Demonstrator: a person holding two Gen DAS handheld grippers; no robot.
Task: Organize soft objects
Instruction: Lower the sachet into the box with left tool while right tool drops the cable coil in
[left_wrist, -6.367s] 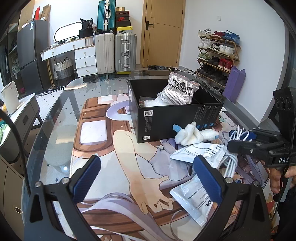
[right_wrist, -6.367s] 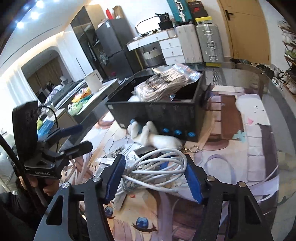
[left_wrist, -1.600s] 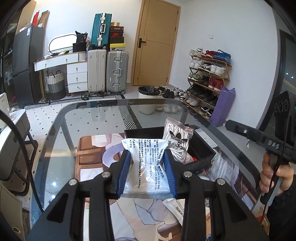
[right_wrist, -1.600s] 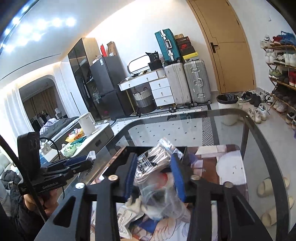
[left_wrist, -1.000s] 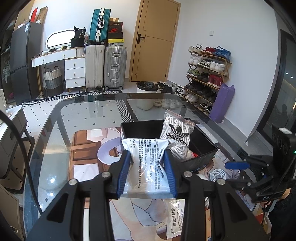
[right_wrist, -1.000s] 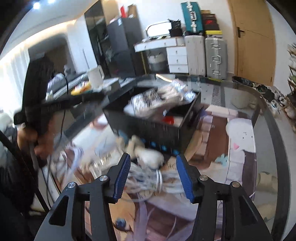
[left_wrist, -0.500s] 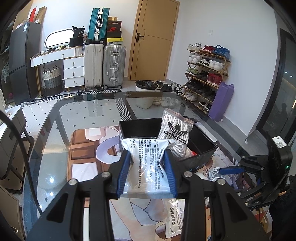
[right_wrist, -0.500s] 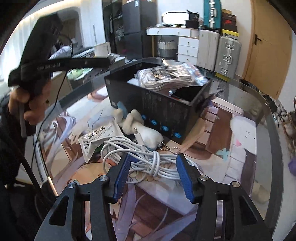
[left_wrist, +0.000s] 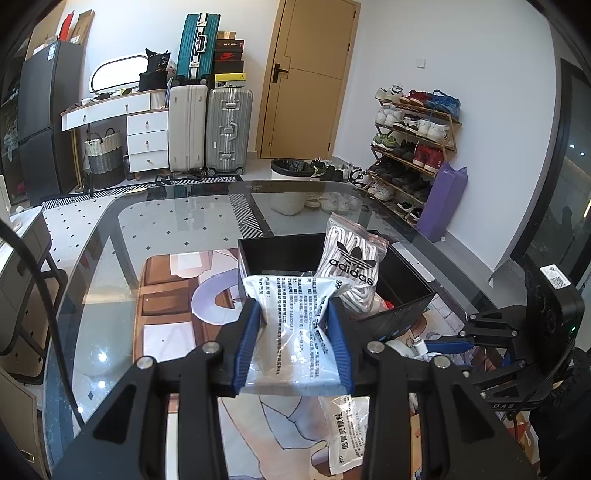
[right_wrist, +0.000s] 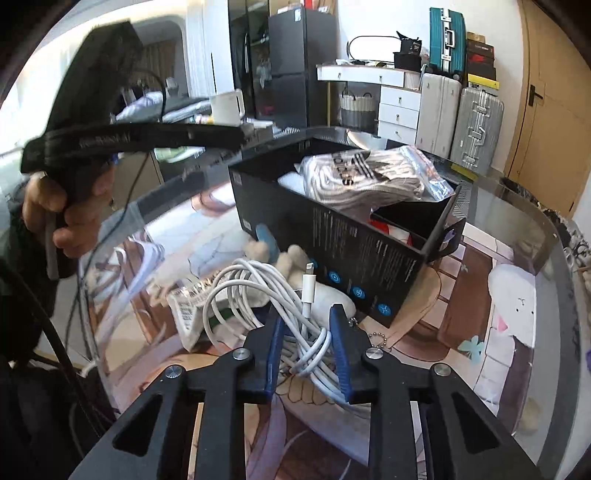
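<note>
My left gripper (left_wrist: 293, 314) is shut on a white printed pouch (left_wrist: 293, 325) and holds it in the air in front of the black box (left_wrist: 400, 317). The box (right_wrist: 332, 236) holds an Adidas bag of white laces (left_wrist: 351, 266), which also shows in the right wrist view (right_wrist: 369, 177). My right gripper (right_wrist: 306, 321) is shut on a coiled white cable (right_wrist: 258, 291) beside the box, low over the table. A white plush toy (right_wrist: 291, 258) lies against the box wall. Another white pouch (left_wrist: 347, 424) lies on the mat.
The glass table (left_wrist: 177, 221) carries a printed mat (left_wrist: 166, 295). My right gripper's body (left_wrist: 517, 332) shows at the right of the left wrist view. Suitcases (left_wrist: 210, 125), a door and a shoe rack (left_wrist: 413, 147) stand behind.
My right gripper has closed on the white cable, having been open around it half a second ago. My left gripper still holds the pouch, almost unmoved.
</note>
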